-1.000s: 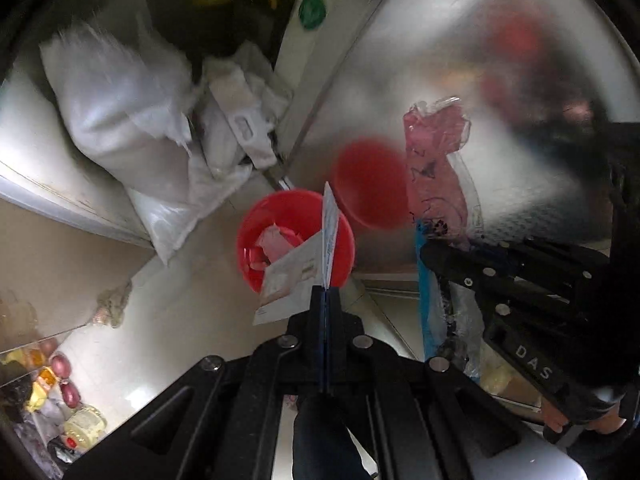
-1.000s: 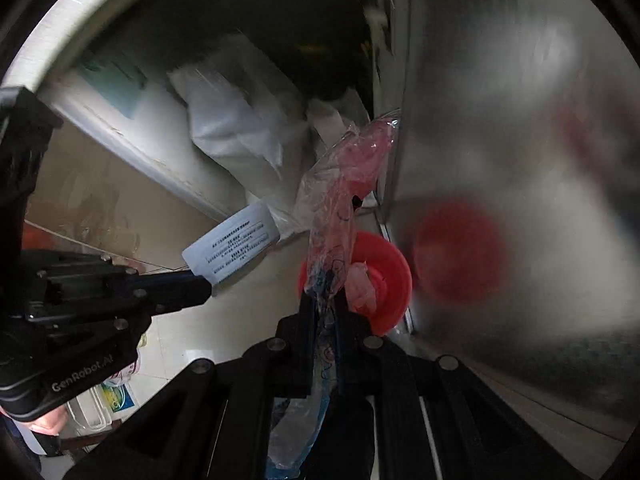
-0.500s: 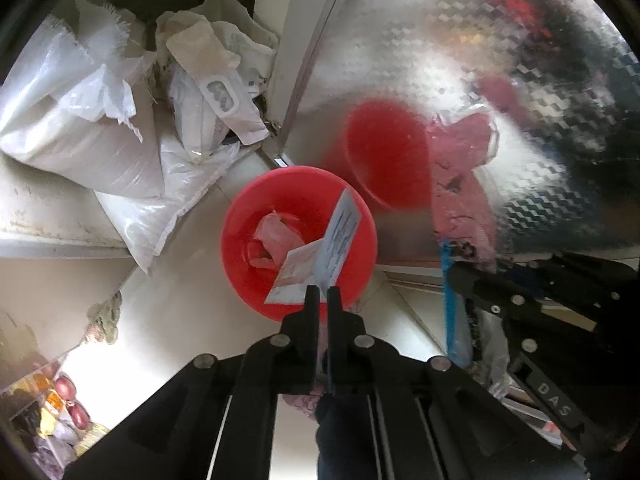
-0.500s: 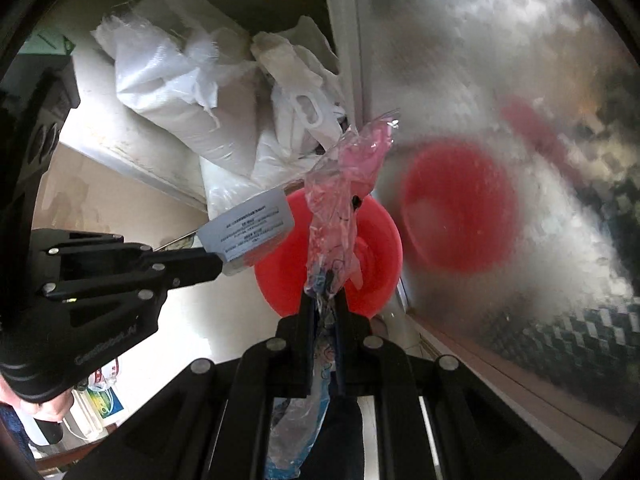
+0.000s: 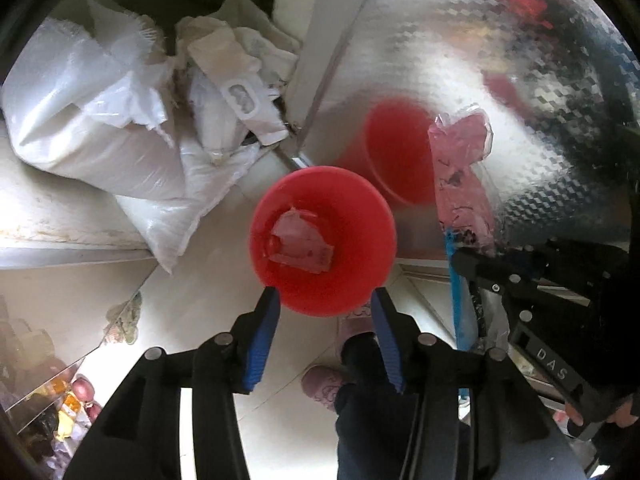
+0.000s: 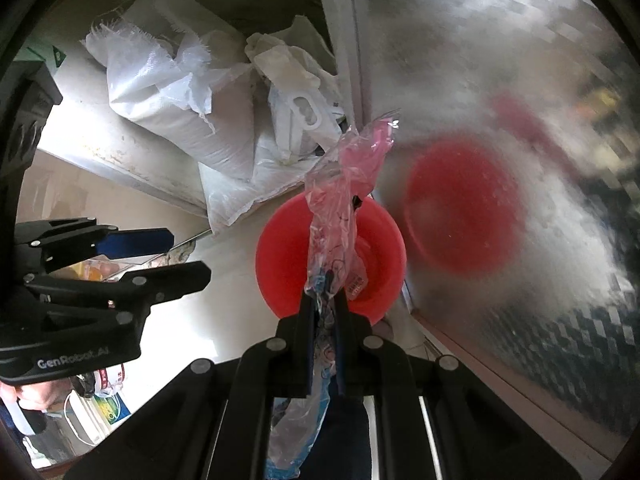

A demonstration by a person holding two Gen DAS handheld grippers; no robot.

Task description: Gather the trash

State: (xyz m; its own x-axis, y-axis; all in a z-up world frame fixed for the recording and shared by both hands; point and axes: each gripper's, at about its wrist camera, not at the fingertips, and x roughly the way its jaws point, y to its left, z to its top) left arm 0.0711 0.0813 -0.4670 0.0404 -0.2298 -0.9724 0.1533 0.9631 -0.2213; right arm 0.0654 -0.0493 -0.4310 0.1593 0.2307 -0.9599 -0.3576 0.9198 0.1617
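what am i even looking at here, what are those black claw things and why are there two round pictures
No robot here: a person holds a hand-held gripper in each hand, and each carries a wide-angle camera looking along its jaws, hence two round pictures, both aimed down at the floor.

In the left gripper's picture, the left gripper has blue pads and its jaws are opening with nothing between them. Below it stands a red bin with paper and plastic scraps inside. The right gripper shows at that picture's right edge.

In the right gripper's picture, the right gripper is shut on a crumpled pink and clear plastic wrapper, held above the same bin. White sacks are piled behind. The blurry red patch is the bin's reflection in a shiny metal panel.
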